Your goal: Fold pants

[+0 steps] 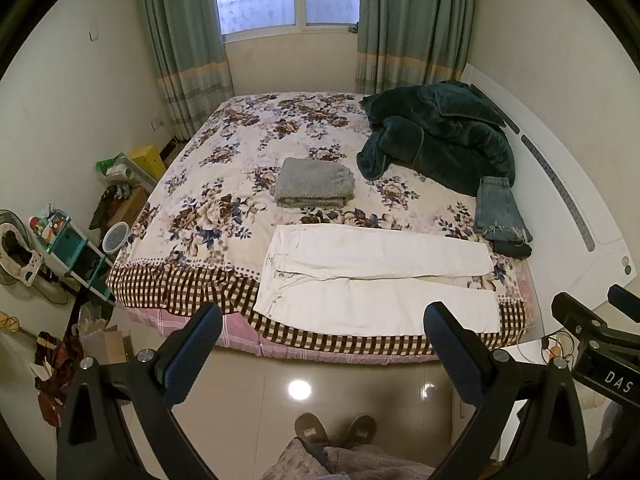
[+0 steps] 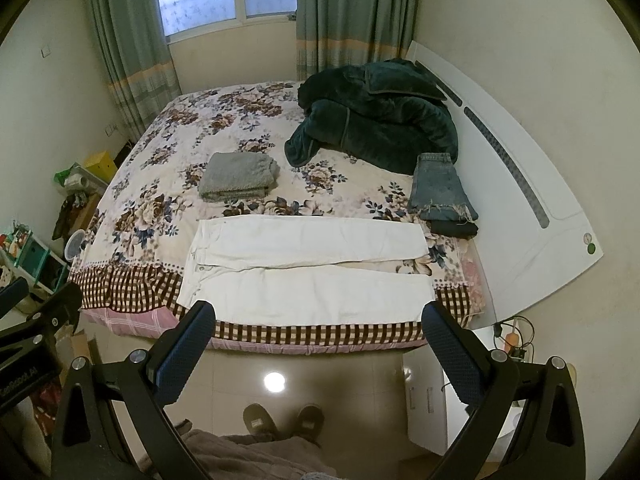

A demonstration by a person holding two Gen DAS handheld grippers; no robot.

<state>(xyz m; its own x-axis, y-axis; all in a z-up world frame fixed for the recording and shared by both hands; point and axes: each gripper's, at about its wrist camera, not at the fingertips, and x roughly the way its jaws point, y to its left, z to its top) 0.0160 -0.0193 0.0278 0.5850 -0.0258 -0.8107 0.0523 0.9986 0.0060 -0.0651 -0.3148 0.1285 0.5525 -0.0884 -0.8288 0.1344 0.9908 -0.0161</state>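
White pants (image 1: 372, 276) lay flat and unfolded along the near edge of the bed (image 1: 240, 168), legs side by side, no fold made yet, while left tool (image 1: 322, 330) and right tool (image 2: 320, 330) hung wide and empty above the floor.

Your bed (image 1: 224, 152), under its floral cover, carries white pants (image 1: 372, 276) spread flat along the near edge, a folded grey stack (image 1: 314, 183), folded jeans (image 1: 498, 208) and a rumpled dark green blanket (image 1: 440, 132).
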